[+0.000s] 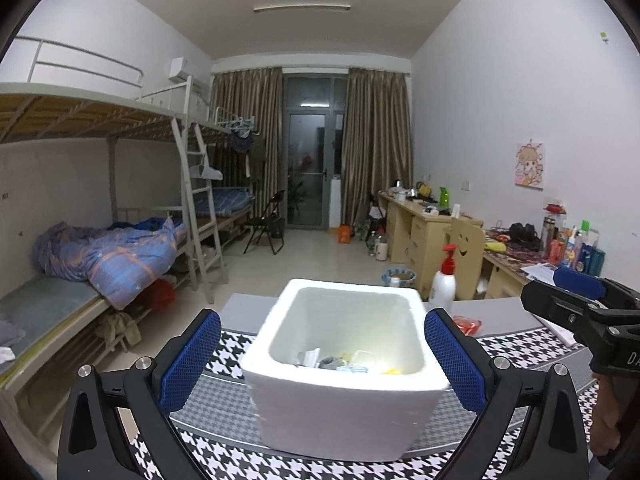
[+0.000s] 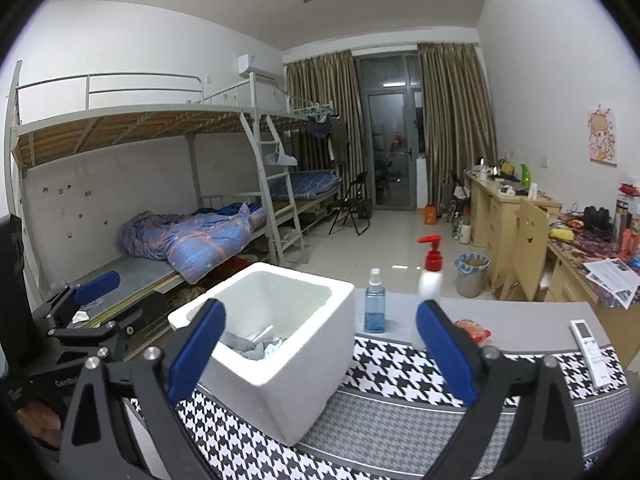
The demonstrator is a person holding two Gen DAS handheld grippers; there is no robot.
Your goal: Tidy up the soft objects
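Observation:
A white foam box (image 1: 344, 396) (image 2: 280, 372) stands on the houndstooth tablecloth (image 1: 520, 344). Inside it lie a grey cloth (image 2: 238, 342) and small white and yellow items (image 1: 352, 362). My left gripper (image 1: 322, 360) is open, its blue pads either side of the box in that view with cloth showing between, holding nothing. From the right wrist view the left gripper (image 2: 88, 308) hangs left of the box, apart from it. My right gripper (image 2: 320, 348) (image 1: 560, 300) is open and empty, to the right of the box. A red-orange soft packet (image 2: 472, 330) (image 1: 466, 325) lies behind on the table.
A white pump bottle with red top (image 2: 430, 276) (image 1: 442, 280) and a blue spray bottle (image 2: 374, 308) stand behind the box. A white remote (image 2: 592, 344) lies at the table's right. Bunk beds fill the left; cluttered desks line the right wall.

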